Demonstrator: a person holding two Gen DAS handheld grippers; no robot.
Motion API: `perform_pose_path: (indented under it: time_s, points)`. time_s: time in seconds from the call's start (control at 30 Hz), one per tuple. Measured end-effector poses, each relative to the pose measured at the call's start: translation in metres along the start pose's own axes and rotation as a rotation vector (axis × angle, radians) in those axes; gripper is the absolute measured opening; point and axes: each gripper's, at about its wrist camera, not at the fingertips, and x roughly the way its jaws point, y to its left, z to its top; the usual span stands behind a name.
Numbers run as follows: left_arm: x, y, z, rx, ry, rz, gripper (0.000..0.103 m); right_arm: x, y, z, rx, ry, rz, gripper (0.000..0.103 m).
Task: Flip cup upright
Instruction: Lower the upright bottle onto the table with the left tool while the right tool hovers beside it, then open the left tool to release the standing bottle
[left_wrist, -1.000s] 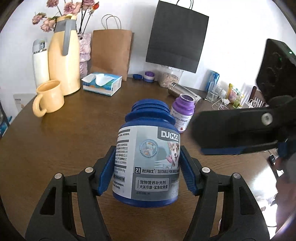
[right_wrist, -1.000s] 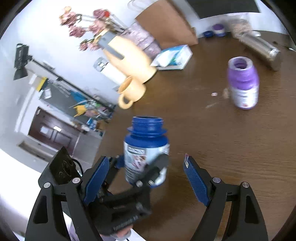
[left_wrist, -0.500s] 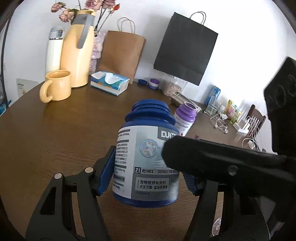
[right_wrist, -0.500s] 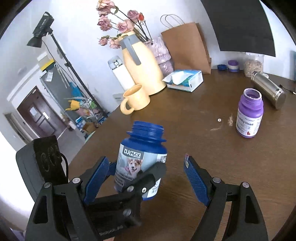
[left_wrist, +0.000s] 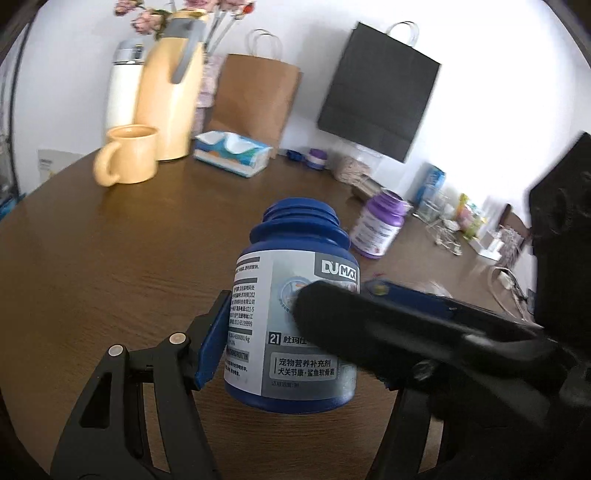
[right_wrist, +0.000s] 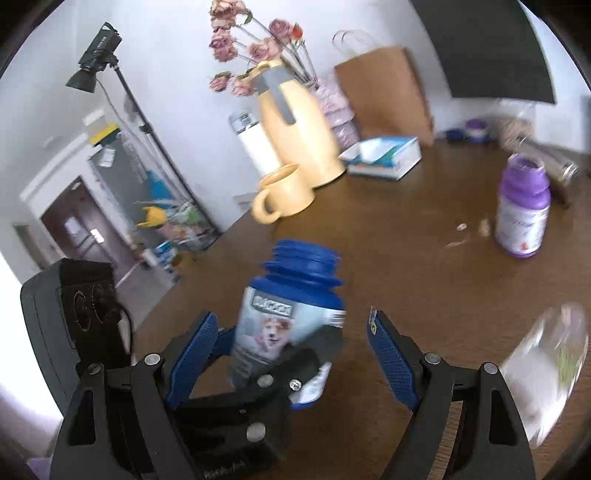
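Note:
My left gripper (left_wrist: 291, 350) is shut on an open blue DUMAX bottle (left_wrist: 291, 317), held upright above the brown table (left_wrist: 110, 266). The bottle also shows in the right wrist view (right_wrist: 291, 314). My right gripper (right_wrist: 291, 350) is open, its fingers on either side of the bottle and of the left gripper; one of its fingers (left_wrist: 406, 325) crosses in front of the bottle in the left wrist view. A yellow cup (left_wrist: 127, 153) stands upright at the far left by a yellow jug (left_wrist: 171, 85). It also shows in the right wrist view (right_wrist: 284, 192).
A purple bottle (right_wrist: 522, 210) stands open to the right. A tissue box (left_wrist: 232, 153), brown bag (left_wrist: 255, 99), black bag (left_wrist: 380, 88) and white flask (left_wrist: 123, 88) line the back. A steel flask (right_wrist: 554, 162) lies behind the purple bottle. A blurred clear object (right_wrist: 546, 369) is at the right.
The right gripper has closed in around the held blue bottle, and its finger now covers more of the label. Both views have shifted, and a blurred clear object has appeared at the right.

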Motion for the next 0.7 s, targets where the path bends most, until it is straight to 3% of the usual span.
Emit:
perform_pose_path:
  time_s: [0.13, 0.27, 0.37, 0.47, 0.57, 0.6, 0.63, 0.7]
  points:
    - [0.005, -0.005, 0.001, 0.029, 0.004, -0.055, 0.060, 0.007, -0.009, 0.005, 0.006, 0.049, 0.042, 0.087]
    - [0.006, -0.003, -0.002, 0.043, 0.009, -0.087, 0.060, 0.019, -0.035, 0.008, 0.128, 0.155, 0.156, 0.084]
    - [0.003, -0.003, -0.008, 0.059, 0.014, -0.108, 0.060, 0.028, -0.045, 0.004, 0.147, 0.232, 0.174, 0.072]
    - [0.000, -0.007, -0.011, 0.085, 0.028, -0.141, 0.060, 0.029, -0.044, 0.001, 0.129, 0.237, 0.158, 0.070]
    - [0.002, -0.014, -0.014, 0.118, 0.042, -0.125, 0.061, 0.021, -0.031, -0.001, 0.041, 0.191, 0.047, 0.070]
    - [0.004, -0.015, -0.014, 0.124, 0.053, -0.118, 0.068, 0.019, -0.025, -0.001, -0.006, 0.171, -0.010, 0.070]
    - [0.005, -0.015, -0.013, 0.123, 0.067, -0.105, 0.086, 0.016, -0.019, -0.002, -0.059, 0.149, -0.074, 0.070]
    - [0.003, -0.012, -0.015, 0.108, 0.081, -0.096, 0.093, 0.009, -0.006, -0.007, -0.180, 0.085, -0.220, 0.070]
